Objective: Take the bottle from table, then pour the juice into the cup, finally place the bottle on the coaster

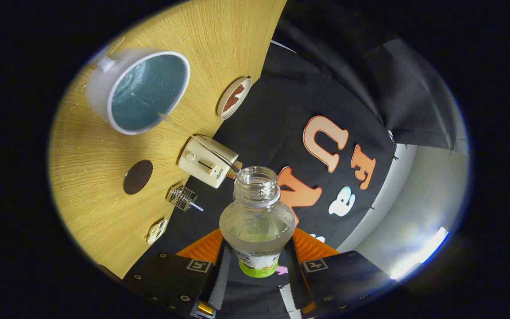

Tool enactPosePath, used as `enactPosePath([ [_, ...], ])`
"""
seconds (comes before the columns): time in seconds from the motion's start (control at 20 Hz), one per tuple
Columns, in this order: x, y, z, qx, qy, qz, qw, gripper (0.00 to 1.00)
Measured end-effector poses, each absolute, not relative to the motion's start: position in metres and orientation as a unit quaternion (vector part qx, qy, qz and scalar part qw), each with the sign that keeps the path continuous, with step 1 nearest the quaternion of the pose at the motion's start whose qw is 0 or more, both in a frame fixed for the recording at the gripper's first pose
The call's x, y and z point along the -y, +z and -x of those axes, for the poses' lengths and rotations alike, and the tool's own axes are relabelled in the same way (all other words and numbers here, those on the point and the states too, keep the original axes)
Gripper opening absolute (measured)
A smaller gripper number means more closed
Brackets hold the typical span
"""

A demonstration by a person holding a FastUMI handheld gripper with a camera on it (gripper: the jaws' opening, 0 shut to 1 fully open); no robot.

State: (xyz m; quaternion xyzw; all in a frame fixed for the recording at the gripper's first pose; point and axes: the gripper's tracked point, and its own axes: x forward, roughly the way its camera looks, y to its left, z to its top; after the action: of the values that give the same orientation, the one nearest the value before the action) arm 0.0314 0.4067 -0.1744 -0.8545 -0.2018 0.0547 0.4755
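An uncapped clear plastic bottle (pixel 257 217) with a green-banded label sits between my fingers, with my gripper (pixel 257 250) shut on its body. The bottle is tilted, its open mouth pointing toward the table. A thin stream of liquid (pixel 202 144) runs from the mouth across to a white cup (pixel 137 91) with a blue inside, which holds liquid. The cup stands on the wooden table (pixel 91 177), well beyond the fingers. A dark round coaster (pixel 138 177) lies on the table between the cup and the fingers.
A cream toaster (pixel 207 161) stands at the table's edge by the booth wall. A small plate (pixel 234 98) with something brown on it lies farther along that edge. A small wire rack (pixel 183 198) and a little cream object (pixel 156 231) sit nearer the fingers.
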Motion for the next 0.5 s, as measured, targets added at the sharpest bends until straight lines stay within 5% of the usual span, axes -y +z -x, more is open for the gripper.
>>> enactPosePath([
  [0.5,-0.4158,-0.1732,-0.0284,0.211,0.059,0.861,0.460,0.60],
])
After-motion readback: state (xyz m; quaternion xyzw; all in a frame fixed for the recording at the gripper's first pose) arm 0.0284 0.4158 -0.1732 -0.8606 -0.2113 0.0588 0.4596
